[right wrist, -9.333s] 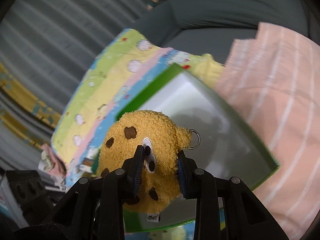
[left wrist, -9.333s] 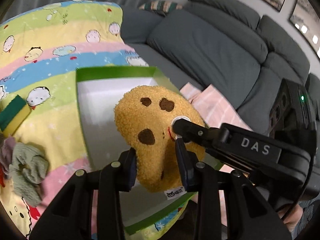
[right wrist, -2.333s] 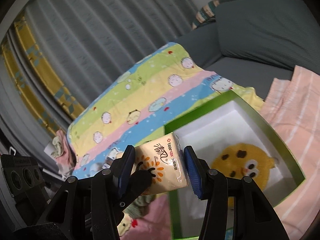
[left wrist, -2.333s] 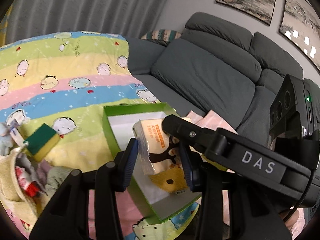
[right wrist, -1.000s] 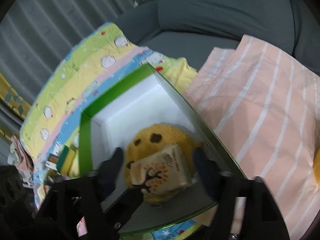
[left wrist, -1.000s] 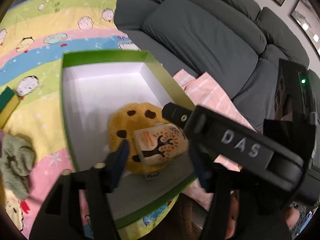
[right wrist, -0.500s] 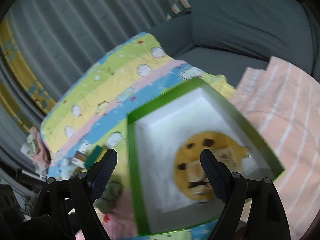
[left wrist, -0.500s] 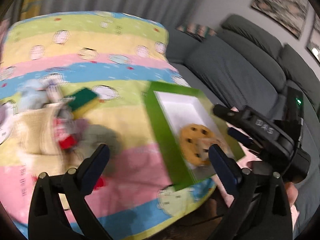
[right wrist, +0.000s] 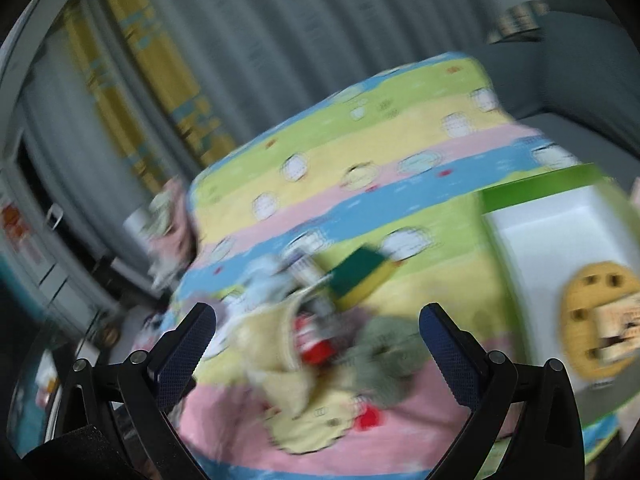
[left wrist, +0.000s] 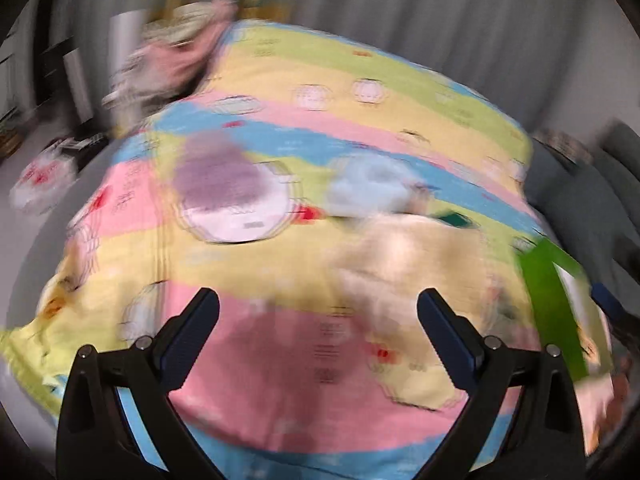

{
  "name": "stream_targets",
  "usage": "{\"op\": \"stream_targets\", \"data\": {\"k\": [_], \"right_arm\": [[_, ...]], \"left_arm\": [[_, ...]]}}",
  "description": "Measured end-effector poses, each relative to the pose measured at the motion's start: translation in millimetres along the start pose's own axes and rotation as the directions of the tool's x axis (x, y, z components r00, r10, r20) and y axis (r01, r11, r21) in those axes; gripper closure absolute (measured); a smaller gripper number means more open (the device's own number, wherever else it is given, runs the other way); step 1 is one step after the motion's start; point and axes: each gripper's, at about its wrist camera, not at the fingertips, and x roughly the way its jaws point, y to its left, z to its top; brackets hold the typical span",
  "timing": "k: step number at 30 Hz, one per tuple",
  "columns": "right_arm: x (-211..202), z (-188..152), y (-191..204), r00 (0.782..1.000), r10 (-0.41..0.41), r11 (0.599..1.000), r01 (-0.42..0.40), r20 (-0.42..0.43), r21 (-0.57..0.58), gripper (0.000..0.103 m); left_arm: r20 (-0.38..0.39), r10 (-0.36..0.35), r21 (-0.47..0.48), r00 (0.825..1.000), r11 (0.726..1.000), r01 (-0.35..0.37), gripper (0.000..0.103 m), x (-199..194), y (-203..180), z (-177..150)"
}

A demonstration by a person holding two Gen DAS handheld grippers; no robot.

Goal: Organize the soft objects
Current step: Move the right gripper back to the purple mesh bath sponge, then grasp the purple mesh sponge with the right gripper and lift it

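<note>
Green-rimmed and white inside, the box sits at the right edge of the right wrist view; in it lies the cookie-shaped plush with the tissue pack resting on top of it. In the left wrist view only a green strip of the box shows, at the right edge.

Left of the box in the right wrist view, on the striped blanket, a loose heap waits: a green-and-yellow sponge, a grey-green cloth, a cream cloth and something red too blurred to name.

Right gripper has just been opening; its jaws stand wide apart at the bottom of the frame, with nothing gripped, the heap lying beyond them. Left gripper is likewise spread wide and holds nothing, over the pink stripe of the blanket.

Heavy blur covers the left wrist view. A pale round patch with a purple smear lies at centre left. Grey curtains hang behind.
</note>
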Motion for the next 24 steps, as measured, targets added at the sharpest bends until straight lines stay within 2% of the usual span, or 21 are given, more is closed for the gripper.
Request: {"op": "stream_targets", "data": {"k": [1, 3, 9, 13, 17, 19, 21, 24], "right_arm": [[11.5, -5.4, 13.0, 0.999, 0.028, 0.999, -0.029, -0.037, -0.026, 0.001], [27.8, -14.7, 28.3, 0.994, 0.054, 0.996, -0.060, -0.090, -0.063, 0.001], [79.9, -38.6, 86.8, 0.964, 0.100, 0.984, -0.133, -0.247, -0.122, 0.001], [125.7, -42.3, 136.7, 0.937, 0.129, 0.972, -0.184, -0.323, -0.143, 0.001], [190.3, -41.3, 174.8, 0.891, 0.193, 0.969, -0.238, -0.411, -0.061, 0.001], [226.4, -45.1, 191.8, 0.876, 0.181, 0.970, -0.234, -0.447, -0.066, 0.006], [254.5, -49.5, 203.5, 0.869, 0.140, 0.976, -0.203, -0.476, -0.083, 0.017], [291.2, -56.6, 216.0, 0.856, 0.092, 0.980, -0.168, -0.509, -0.106, 0.017]], "left_arm": [[-0.005, 0.043, -0.028, 0.999, 0.999, -0.044, 0.004, 3.8, 13.9, -1.0], [-0.031, 0.078, -0.057, 0.996, 0.995, -0.079, 0.005, 9.8, 34.8, -1.1], [-0.021, 0.087, -0.148, 0.996, 0.985, -0.089, 0.005, 3.4, 74.8, 7.5], [-0.034, 0.099, -0.195, 0.994, 0.975, -0.104, 0.007, 2.6, 92.5, 13.1], [-0.032, 0.069, -0.230, 0.997, 0.970, -0.075, 0.013, -2.9, 103.7, 16.3], [-0.026, 0.052, -0.242, 0.998, 0.969, -0.057, 0.015, -5.0, 108.5, 18.8], [-0.021, 0.041, -0.248, 0.999, 0.968, -0.045, 0.016, -7.0, 112.0, 21.3], [-0.024, 0.041, -0.262, 0.999, 0.964, -0.046, 0.018, -5.7, 116.5, 24.1]]}}
